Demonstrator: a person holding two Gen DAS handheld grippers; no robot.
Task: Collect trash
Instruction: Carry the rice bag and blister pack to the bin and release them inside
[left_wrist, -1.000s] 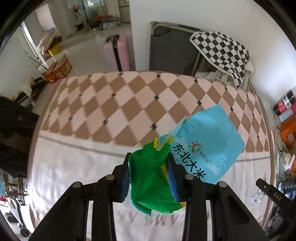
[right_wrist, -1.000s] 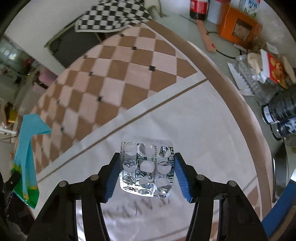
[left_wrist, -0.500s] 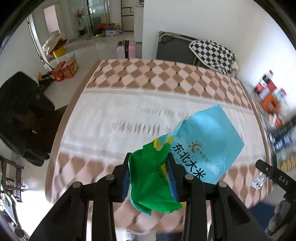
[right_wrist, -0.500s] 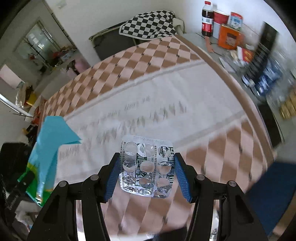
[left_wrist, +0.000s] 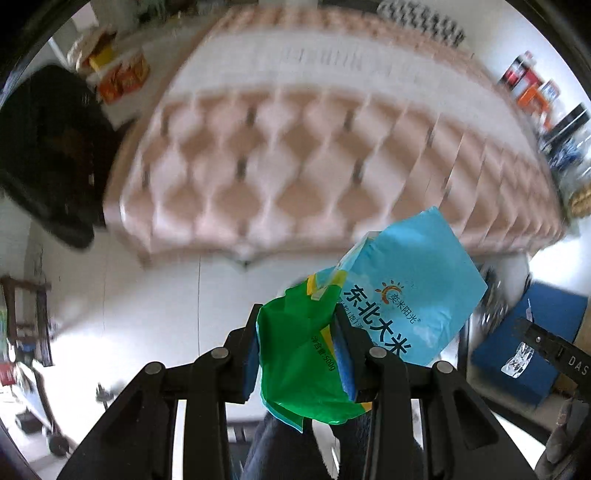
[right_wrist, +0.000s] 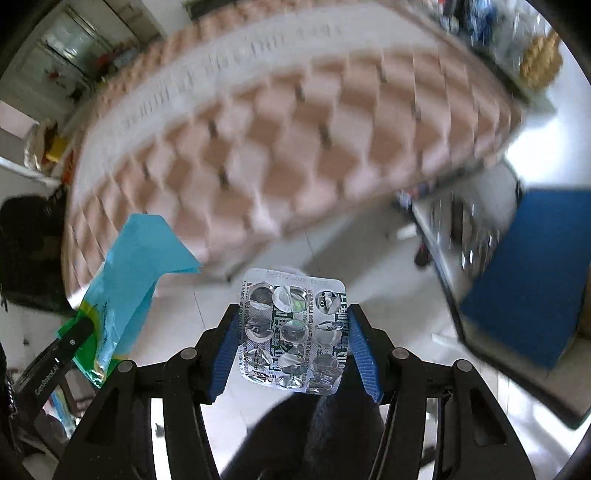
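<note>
My left gripper (left_wrist: 301, 345) is shut on a crumpled blue and green rice bag (left_wrist: 399, 306), held in the air above the white floor. The bag also shows at the left of the right wrist view (right_wrist: 129, 273). My right gripper (right_wrist: 293, 332) is shut on an empty silver pill blister pack (right_wrist: 291, 328), also held over the floor. The blister pack appears small at the right edge of the left wrist view (left_wrist: 517, 360).
A bed with a pink and brown checked cover (left_wrist: 332, 155) fills the background, blurred by motion. A black chair (left_wrist: 48, 147) stands left of it. A blue mat (right_wrist: 535, 273) lies on the floor to the right. Bottles and boxes (left_wrist: 532, 88) crowd the far right.
Both grippers have pulled back from over the bed and tilted down; the bed's near edge and the white floor are now in view. Both still hold their items.
</note>
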